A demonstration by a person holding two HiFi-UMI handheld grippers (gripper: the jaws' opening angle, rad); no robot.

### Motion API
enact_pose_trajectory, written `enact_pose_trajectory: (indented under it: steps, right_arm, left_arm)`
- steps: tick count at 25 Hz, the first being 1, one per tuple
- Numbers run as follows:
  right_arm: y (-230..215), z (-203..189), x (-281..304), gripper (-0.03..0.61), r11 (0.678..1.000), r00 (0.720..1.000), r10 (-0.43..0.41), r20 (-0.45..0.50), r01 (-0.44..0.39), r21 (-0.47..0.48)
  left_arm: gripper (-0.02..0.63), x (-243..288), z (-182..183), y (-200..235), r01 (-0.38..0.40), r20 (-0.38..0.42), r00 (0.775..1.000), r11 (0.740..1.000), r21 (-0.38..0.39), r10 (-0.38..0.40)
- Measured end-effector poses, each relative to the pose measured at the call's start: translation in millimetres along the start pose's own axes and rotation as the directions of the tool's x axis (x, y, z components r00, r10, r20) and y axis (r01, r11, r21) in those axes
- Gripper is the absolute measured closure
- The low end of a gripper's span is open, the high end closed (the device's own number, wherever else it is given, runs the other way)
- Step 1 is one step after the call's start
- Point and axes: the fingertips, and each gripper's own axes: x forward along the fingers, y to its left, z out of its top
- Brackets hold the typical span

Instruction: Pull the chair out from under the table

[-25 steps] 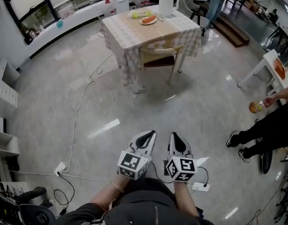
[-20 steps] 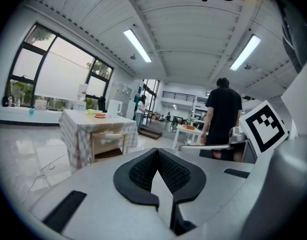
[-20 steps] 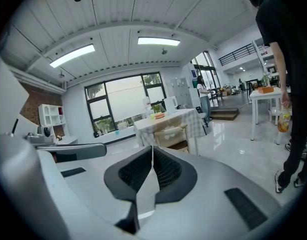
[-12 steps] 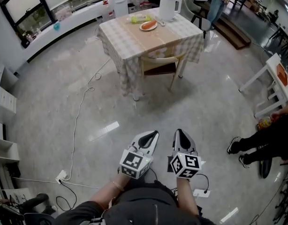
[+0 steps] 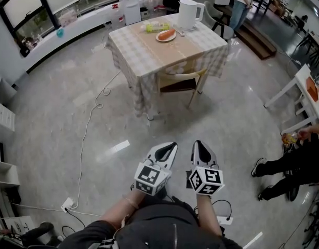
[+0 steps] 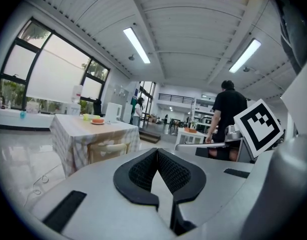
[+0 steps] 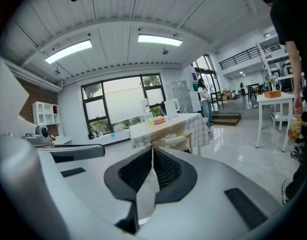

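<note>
Landmark: table [image 5: 155,53], checked cloth over it, kettle [image 5: 188,13] and plate [image 5: 165,35] on top.
Chair: chair [image 5: 181,82] tucked under the table's near side, seat beneath the cloth, backrest facing the person.
Left claw: left claw [image 5: 171,146] closed to nothing, pads meeting, empty; well short of the table.
Right claw: right claw [image 5: 198,143] likewise pressed together and empty; just beside the left one, equally far from the table.
Key relation: the chair lies straight ahead of both claws, on the table's near side, with open floor between.
Line-up: in the right gripper view the chair [image 7: 176,142] sits almost dead above the claw [image 7: 152,149]. In the left gripper view it [image 6: 106,151] shows off to the left of the claw [image 6: 156,151].
Backrest axis: top rail runs level, parallel to the table's near edge, square across the line of approach.
Nearer hand: neither clearly; the right looks better aligned.
Step (judgement): approach only, chair untouched.
Next move needs: claws opened before reaching the top rail.
Risk: a pull off one end could slew the chair against a table leg.
</note>
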Motion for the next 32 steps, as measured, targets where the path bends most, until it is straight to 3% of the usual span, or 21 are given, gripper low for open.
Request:
enact_pose_trajectory:
  steps: [8,21,32]
  right_arm:
    - [-4,10,28,0.563,1.0,0.999,-0.029,0.016,0.029,-0.011]
    - [-15,3,26,0.563,0.994,0.994,-0.109,-0.007,0.108,-0.016]
    - [-20,9,37,0.563,0.993,0.995,-0.1,0.003,0.1,-0.061]
  left_arm:
    - [0.604,24,15,23,0.031,0.024,0.999,0.999,0.01,-0.031]
    - [0.604,30,-1,24,0.077,-0.018,0.997,0.996,-0.044,-0.078]
    - [0.604,45,-1,29,0.08,-0.019,0.997,0.995,-0.059,-0.081]
